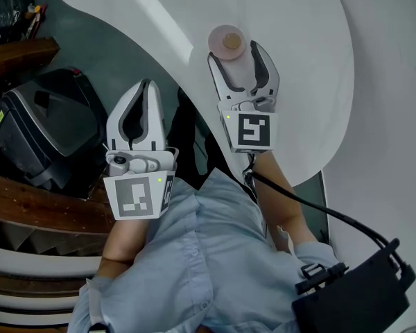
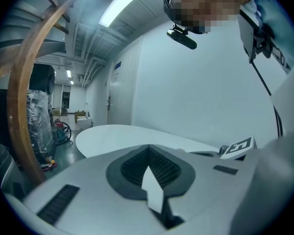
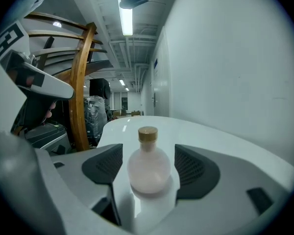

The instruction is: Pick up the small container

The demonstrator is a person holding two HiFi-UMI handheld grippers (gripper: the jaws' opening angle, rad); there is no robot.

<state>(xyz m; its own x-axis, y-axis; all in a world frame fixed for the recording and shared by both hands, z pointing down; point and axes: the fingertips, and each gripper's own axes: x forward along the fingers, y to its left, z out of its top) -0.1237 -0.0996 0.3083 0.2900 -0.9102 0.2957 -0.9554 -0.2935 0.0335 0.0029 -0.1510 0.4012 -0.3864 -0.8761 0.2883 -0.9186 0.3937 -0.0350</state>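
While left claw (image 2: 148, 156) is closed empty | right claw (image 3: 149, 153) open around small container (image 3: 148, 171)

White table (image 1: 301, 68), black case (image 1: 45, 127)

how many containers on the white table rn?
1. A small round pink bottle with a tan cap stands on the white table, between the right gripper's open jaws, neither pad touching it. More may sit beyond the frame edges.
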